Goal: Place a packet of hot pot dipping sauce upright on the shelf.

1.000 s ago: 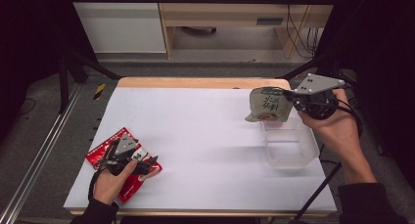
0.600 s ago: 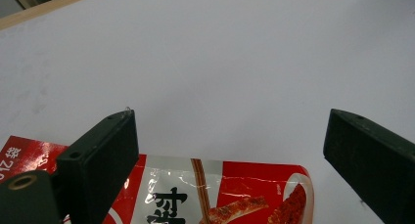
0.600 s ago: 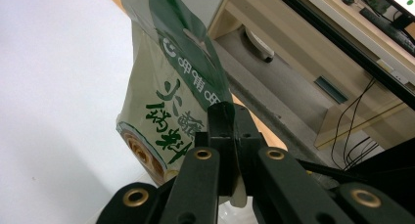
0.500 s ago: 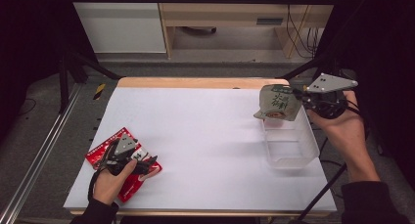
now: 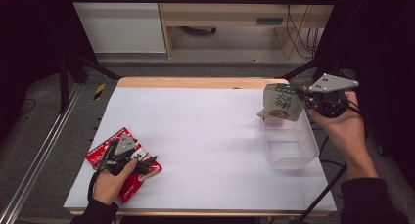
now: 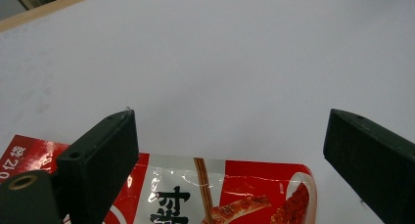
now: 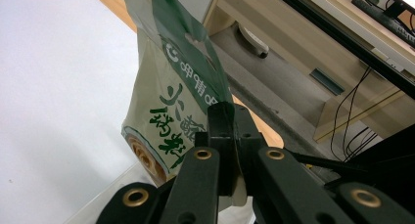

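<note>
A white table (image 5: 205, 136) with a wooden far edge took up most of the high view, with the person's forearms coming in from six o'clock. Next in size, a clear plastic bin (image 5: 288, 145) sat at the table's three o'clock side, close to the right edge. At about eight o'clock on the table lay a red snack packet (image 5: 128, 185), flat on the surface, printed with dark characters and pictures of food; in the left gripper view its upper edge (image 6: 210, 185) showed between and below the two black jaws. The left gripper (image 5: 147, 163) rested over that packet in the person's left hand (image 5: 110, 182), and its jaws stood wide apart with bare table between them, touching nothing that could be seen. At about two o'clock, above the bin's far rim, a pale green pouch (image 5: 281, 102) hung in the air. The right gripper (image 5: 299, 94), held by the right hand (image 5: 342, 123), was clamped on that pouch's edge; in the right gripper view the jaws met tightly on the pouch (image 7: 171, 101), whose green lettering appeared upside down.
</note>
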`<state>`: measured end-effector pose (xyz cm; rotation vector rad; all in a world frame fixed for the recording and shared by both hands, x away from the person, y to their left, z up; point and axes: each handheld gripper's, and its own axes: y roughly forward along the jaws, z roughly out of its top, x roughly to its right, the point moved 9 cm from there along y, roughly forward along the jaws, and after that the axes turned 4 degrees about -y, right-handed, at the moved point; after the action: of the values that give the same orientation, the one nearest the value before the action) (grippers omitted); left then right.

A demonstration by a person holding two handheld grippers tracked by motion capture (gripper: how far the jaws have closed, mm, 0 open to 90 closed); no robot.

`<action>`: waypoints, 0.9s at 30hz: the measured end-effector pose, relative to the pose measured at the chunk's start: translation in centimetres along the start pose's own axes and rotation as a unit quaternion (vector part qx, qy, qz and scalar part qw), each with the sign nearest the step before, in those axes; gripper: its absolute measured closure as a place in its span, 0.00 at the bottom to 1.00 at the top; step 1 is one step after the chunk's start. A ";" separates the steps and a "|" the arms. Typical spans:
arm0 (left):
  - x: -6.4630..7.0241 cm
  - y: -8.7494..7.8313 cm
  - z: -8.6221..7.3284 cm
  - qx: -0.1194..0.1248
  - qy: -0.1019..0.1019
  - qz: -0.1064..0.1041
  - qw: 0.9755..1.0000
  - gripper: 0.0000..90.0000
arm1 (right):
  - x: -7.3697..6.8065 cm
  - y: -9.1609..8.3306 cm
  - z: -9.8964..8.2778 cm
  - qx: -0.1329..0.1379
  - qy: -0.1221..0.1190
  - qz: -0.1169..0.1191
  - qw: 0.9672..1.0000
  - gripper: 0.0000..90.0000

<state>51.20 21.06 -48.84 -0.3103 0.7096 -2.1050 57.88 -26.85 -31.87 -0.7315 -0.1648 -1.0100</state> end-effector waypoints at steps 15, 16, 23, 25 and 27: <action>-0.3 0.1 -0.2 0.001 -0.009 0.002 1.000 0.07 | 0.4 1.8 -2.5 -0.012 0.004 0.018 1.000 1.00; -0.4 0.1 -0.3 0.001 -0.009 0.003 1.000 0.07 | 0.5 1.8 -2.7 -0.013 0.006 0.018 1.000 1.00; -0.6 0.1 -0.3 0.001 -0.010 0.005 1.000 0.07 | 0.7 2.0 -3.4 -0.018 0.007 0.023 1.000 1.00; -0.6 0.0 -0.3 0.000 -0.011 0.004 1.000 0.07 | 0.6 2.0 -3.6 -0.019 0.008 0.024 0.999 1.00; -0.7 0.0 -0.3 0.001 -0.011 0.005 1.000 0.07 | 0.6 2.1 -3.6 -0.020 0.008 0.027 0.999 1.00</action>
<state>51.45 21.70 -49.12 -0.3290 0.6944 -2.0899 59.17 -28.90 -35.35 -0.7602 -0.1109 -0.9702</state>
